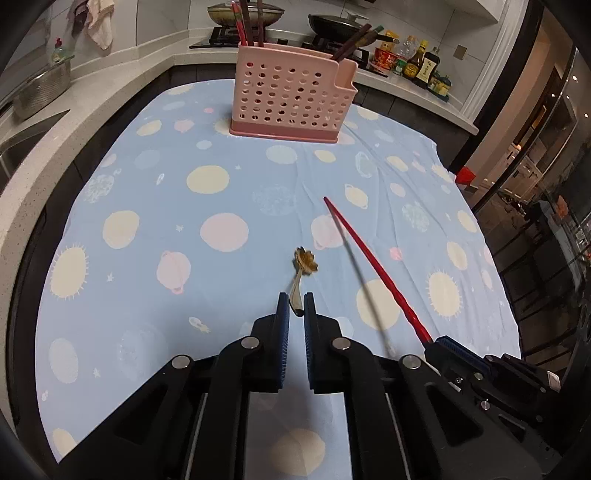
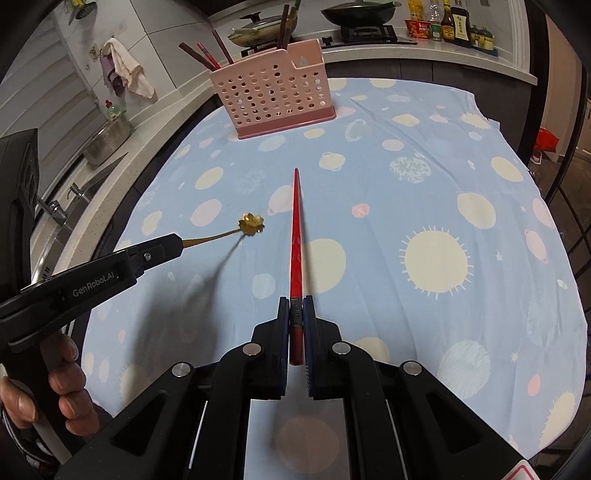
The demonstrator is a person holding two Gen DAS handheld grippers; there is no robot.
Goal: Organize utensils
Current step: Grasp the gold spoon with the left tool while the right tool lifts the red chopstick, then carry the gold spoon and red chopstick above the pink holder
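My left gripper [image 1: 296,304] is shut on the handle of a gold spoon [image 1: 304,263] with a flower-shaped bowl, held above the cloth; the spoon also shows in the right wrist view [image 2: 252,223] with the left gripper [image 2: 162,248]. My right gripper [image 2: 296,308] is shut on a red chopstick [image 2: 295,236] that points forward above the table. The chopstick [image 1: 369,258] and right gripper [image 1: 443,347] show at lower right in the left wrist view. A pink perforated utensil holder [image 1: 291,94] stands at the table's far side with several chopsticks in it; it also shows in the right wrist view [image 2: 273,98].
A blue planet-print cloth [image 1: 166,229] covers the table. A counter with a metal colander [image 1: 40,88] and sink runs along the left. A stove with pans [image 1: 332,22] and sauce bottles [image 1: 421,62] lies behind the holder.
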